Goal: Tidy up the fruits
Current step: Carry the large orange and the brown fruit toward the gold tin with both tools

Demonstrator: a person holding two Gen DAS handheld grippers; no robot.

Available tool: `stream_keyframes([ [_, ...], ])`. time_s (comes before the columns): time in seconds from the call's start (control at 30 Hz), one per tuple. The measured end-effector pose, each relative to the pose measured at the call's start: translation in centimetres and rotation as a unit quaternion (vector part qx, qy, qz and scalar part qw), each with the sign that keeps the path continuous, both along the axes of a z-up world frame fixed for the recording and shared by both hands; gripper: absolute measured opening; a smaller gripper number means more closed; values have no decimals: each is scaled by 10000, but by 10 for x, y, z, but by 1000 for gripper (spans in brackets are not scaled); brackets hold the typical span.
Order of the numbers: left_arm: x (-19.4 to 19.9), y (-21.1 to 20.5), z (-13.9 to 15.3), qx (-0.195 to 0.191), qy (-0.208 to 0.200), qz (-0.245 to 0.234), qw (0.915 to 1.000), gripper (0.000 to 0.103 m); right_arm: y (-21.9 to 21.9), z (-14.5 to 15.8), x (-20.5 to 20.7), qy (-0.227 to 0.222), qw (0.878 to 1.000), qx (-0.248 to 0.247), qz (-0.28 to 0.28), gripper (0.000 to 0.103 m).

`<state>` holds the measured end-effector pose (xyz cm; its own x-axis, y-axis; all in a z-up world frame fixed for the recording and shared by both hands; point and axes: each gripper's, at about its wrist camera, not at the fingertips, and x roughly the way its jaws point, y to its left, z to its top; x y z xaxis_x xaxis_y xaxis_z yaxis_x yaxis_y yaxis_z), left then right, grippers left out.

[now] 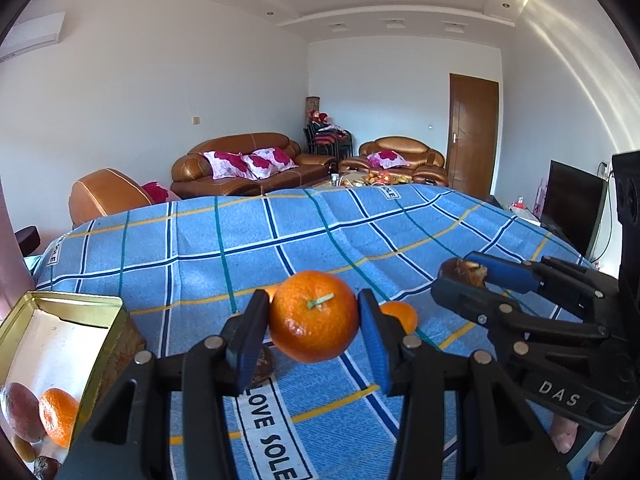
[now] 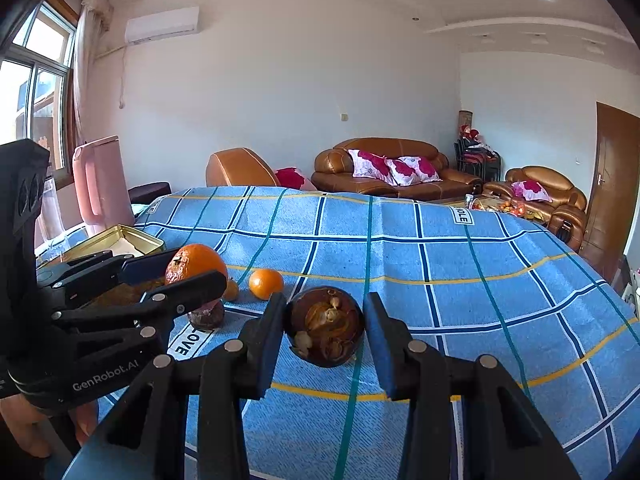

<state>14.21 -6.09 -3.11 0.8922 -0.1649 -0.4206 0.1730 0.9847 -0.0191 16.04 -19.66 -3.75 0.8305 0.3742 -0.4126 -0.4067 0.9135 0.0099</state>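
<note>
- Left gripper (image 1: 314, 322): clamped on a mandarin (image 1: 313, 316), pads on its two sides, stem facing the camera. Fruit looks lifted clear of the blue checked cloth (image 1: 248, 236).
- Right gripper (image 2: 325, 328): closed on a dark brown round fruit (image 2: 325, 326), likely a mangosteen, with the pads flush on both flanks. Also seems off the cloth.
- Target is most likely the gold tin (image 1: 102, 344): low and to the left of the left gripper, close by. It already holds a mandarin and some darker fruit.
- From the right gripper the tin sits far left, beyond the left gripper (image 2: 176, 276), so the left hand should probably unload first.
- Doing it well:
  - Carry the mandarin over the tin's rim with margin; don't clip the near wall.
  - Lower into a free spot, not onto the fruit already inside.
  - Part the pads only when the fruit is low, so it doesn't bounce or roll.
  - Keep the squeeze light, as soft skin bruises.
  - Hold the right gripper back until the left is out of the way. The two are near each other and could collide.
- Still loose on the cloth: a second mandarin (image 1: 400, 314) just right of and beyond the left gripper's right pad, and a dark fruit (image 1: 262, 366) under its left pad.
- From the right gripper both lie ahead to the left.
</note>
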Motion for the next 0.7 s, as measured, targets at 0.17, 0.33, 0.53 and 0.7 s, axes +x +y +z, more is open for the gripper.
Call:
stream_keyframes([
  [0.17, -4, 1, 1, -18, -78, 12, 10000, 47, -1, 1, -5, -111, 9999, 24, 50, 42],
  [0.33, -7, 2, 2, -31, -148, 19, 9999, 47, -3, 2, -8, -203, 9997, 69, 73, 42],
  [0.53, -13, 4, 4, -61, -277, 49, 9996, 47, -6, 3, -13, -328, 9993, 122, 133, 42],
  [0.7, -18, 5, 5, -76, -369, 96, 9992, 47, -5, 5, -15, -406, 9989, 152, 196, 42],
])
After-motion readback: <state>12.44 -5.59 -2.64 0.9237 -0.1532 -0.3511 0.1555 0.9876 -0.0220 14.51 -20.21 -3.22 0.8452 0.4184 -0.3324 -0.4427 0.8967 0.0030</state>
